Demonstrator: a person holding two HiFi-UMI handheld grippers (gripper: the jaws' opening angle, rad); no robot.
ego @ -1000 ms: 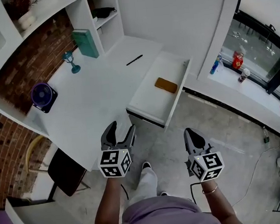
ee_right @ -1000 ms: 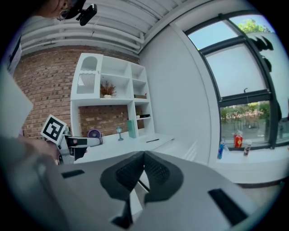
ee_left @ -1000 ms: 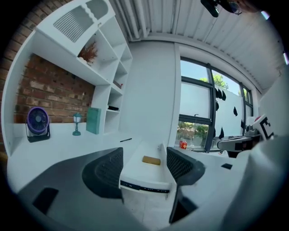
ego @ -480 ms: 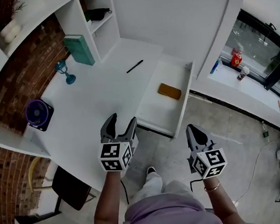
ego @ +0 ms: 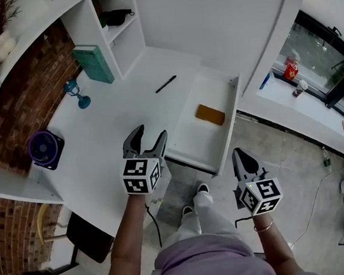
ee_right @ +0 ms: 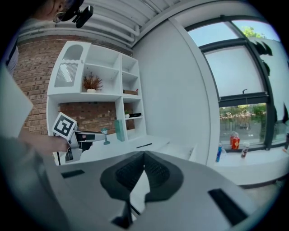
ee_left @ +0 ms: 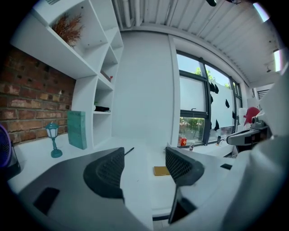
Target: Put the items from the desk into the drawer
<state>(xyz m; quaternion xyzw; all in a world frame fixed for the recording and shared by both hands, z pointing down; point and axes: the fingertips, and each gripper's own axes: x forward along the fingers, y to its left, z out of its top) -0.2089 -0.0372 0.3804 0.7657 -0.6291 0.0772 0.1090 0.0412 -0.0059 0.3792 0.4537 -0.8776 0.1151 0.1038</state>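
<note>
The left gripper (ego: 150, 133) hangs over the front part of the white desk (ego: 110, 127). Its jaws stand wide apart, and the left gripper view (ee_left: 144, 167) shows nothing between them. The right gripper (ego: 240, 153) is over the floor, at about 4 o'clock from the open drawer (ego: 196, 134). Its jaws are closed together with the tips touching, and they hold nothing (ee_right: 143, 155).

A black pen (ego: 166, 83) lies on the desk at about 1 o'clock from the left gripper, just beside the left edge of the drawer. Inside the drawer lies a flat tan item (ego: 210, 114), at about 2 o'clock from the left gripper; what it is exactly I cannot tell.

At about 11 o'clock from the left gripper are a small teal lantern (ego: 76, 93) and a teal book (ego: 93, 55), which stands against the shelf side. A purple fan (ego: 43, 149) sits at 9 o'clock, near the brick wall.
</note>
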